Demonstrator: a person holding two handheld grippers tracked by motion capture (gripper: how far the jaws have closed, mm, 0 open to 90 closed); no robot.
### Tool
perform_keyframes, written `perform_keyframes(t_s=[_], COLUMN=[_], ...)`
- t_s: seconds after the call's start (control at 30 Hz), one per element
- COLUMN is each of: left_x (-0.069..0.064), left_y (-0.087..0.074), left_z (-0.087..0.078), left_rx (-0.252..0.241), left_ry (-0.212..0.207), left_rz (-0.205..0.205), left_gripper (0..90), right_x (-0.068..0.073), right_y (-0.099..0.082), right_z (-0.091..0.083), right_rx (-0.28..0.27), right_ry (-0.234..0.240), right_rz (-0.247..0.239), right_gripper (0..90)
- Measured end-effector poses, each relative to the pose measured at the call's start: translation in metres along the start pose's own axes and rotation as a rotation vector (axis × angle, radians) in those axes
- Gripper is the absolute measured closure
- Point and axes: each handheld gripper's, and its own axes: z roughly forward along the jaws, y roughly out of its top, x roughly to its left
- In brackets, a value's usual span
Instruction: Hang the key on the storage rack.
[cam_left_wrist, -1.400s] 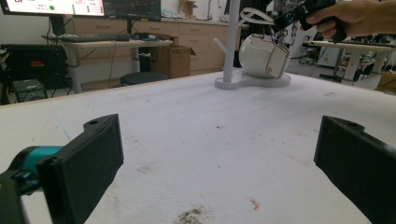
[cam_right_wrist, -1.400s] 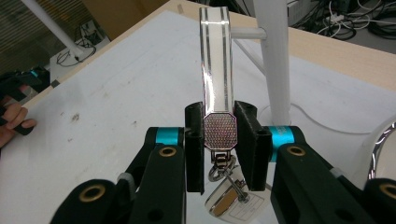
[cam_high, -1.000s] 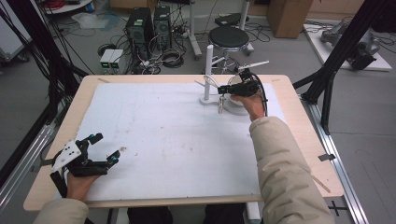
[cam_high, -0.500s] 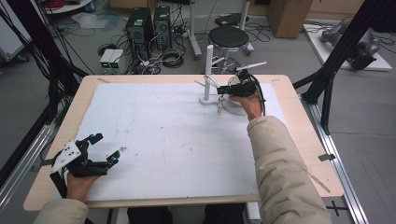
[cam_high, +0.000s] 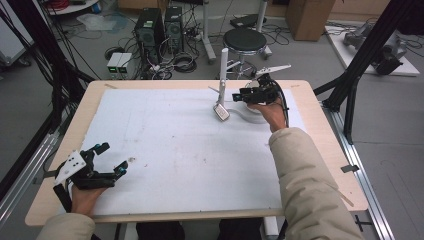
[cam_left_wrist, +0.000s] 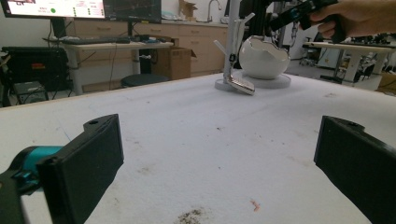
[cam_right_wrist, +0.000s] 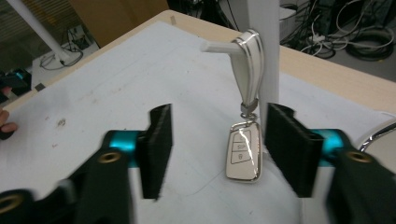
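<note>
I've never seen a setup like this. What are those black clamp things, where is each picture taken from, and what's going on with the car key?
No robot arm is here: a person holds a hand-held gripper in each hand, a black tool with two jaws. The high view looks down on the table from above the person. The other two pictures come from small cameras riding on each tool, looking along its jaws.

The left hand-held gripper rests near the table's front left corner, jaws open on nothing. The right hand-held gripper is at the far side, beside a white stand with pegs. A car key hangs by its strap from one peg. In the right gripper view the key hangs between the jaws, but the pads do not press on it; the jaws have just been opening. A white bowl sits next to the stand.
</note>
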Motion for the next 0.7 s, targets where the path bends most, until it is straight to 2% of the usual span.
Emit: perform_keyframes(t_s=[0.1,0.17,0.2,0.23,0.27,0.33,0.57,0.6,0.7], left_x=[0.000,-0.001,-0.001,-0.001,-0.001,-0.001,-0.001,-0.002,-0.002], left_y=[0.000,0.000,0.000,0.000,0.000,0.000,0.000,0.000,0.000], left_z=[0.000,0.000,0.000,0.000,0.000,0.000,0.000,0.000,0.000], left_rx=[0.000,-0.003,-0.003,-0.003,-0.003,-0.002,0.006,0.004,0.003], left_ry=[0.002,0.006,0.005,0.006,0.006,0.007,0.008,0.008,0.010], left_rz=[0.009,0.011,0.012,0.010,0.010,0.016,0.018,0.018,0.019], left_gripper=[1.8,1.8,1.8,1.8,1.8,1.8,1.8,1.8,1.8], right_x=[0.010,0.018,0.021,0.024,0.027,0.033,0.050,0.051,0.055], right_y=[0.001,0.001,0.000,-0.001,-0.004,-0.008,-0.036,-0.040,-0.060], right_z=[-0.010,-0.018,-0.022,-0.025,-0.029,-0.037,-0.067,-0.070,-0.082], right_rx=[0.004,-0.027,-0.042,-0.048,-0.057,-0.060,-0.118,-0.125,-0.176], right_ry=[-0.031,-0.064,-0.073,-0.078,-0.093,-0.105,-0.091,-0.093,-0.097], right_rz=[-0.034,-0.060,-0.071,-0.067,-0.078,-0.095,-0.156,-0.153,-0.176], right_gripper=[18.1,10.7,10.4,8.0,0.0,0.5,0.5,0.5,0.5])
